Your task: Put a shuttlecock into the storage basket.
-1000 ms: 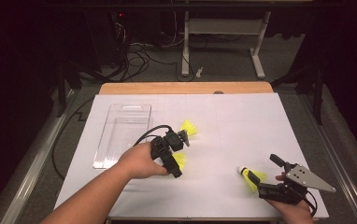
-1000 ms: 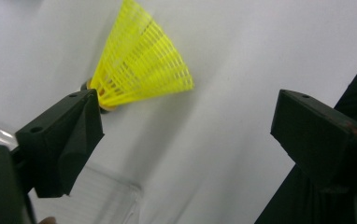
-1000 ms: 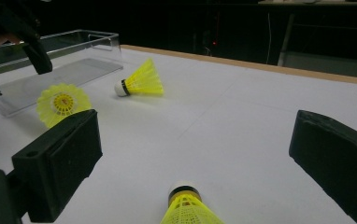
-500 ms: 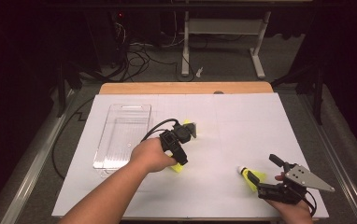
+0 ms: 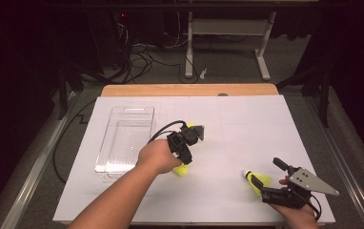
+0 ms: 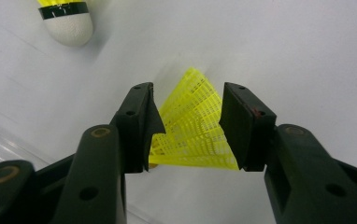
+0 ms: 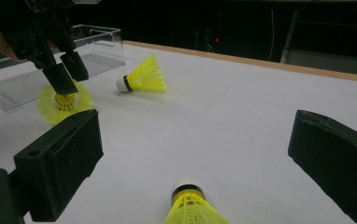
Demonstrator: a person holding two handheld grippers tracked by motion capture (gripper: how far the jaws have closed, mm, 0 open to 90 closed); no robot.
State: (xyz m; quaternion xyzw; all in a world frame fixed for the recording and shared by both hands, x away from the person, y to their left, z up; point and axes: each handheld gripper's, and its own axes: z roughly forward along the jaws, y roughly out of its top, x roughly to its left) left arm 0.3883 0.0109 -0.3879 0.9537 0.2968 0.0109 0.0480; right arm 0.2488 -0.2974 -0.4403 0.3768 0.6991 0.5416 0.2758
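Observation:
Three yellow shuttlecocks with white cork tips lie on the white table. My left gripper (image 5: 184, 160) points down over one shuttlecock (image 5: 182, 170). In the left gripper view the jaws stand open on either side of its mesh skirt (image 6: 195, 126). A second shuttlecock (image 6: 67, 21) lies on its side just beyond, half hidden behind the gripper in the high view (image 5: 188, 126). My right gripper (image 5: 271, 181) rests open at the near right. The third shuttlecock (image 7: 190, 207) lies between its wide jaws, cork pointing away.
A clear plastic bin (image 5: 123, 143) sits left of my left hand, with nothing in it that I can see. The table's wooden back edge (image 5: 189, 89) runs behind. Cables and a desk frame stand on the dark floor beyond.
My left hand has moved right and slightly away, bringing its jaws down around the middle shuttlecock. The right gripper and its shuttlecock have stayed put.

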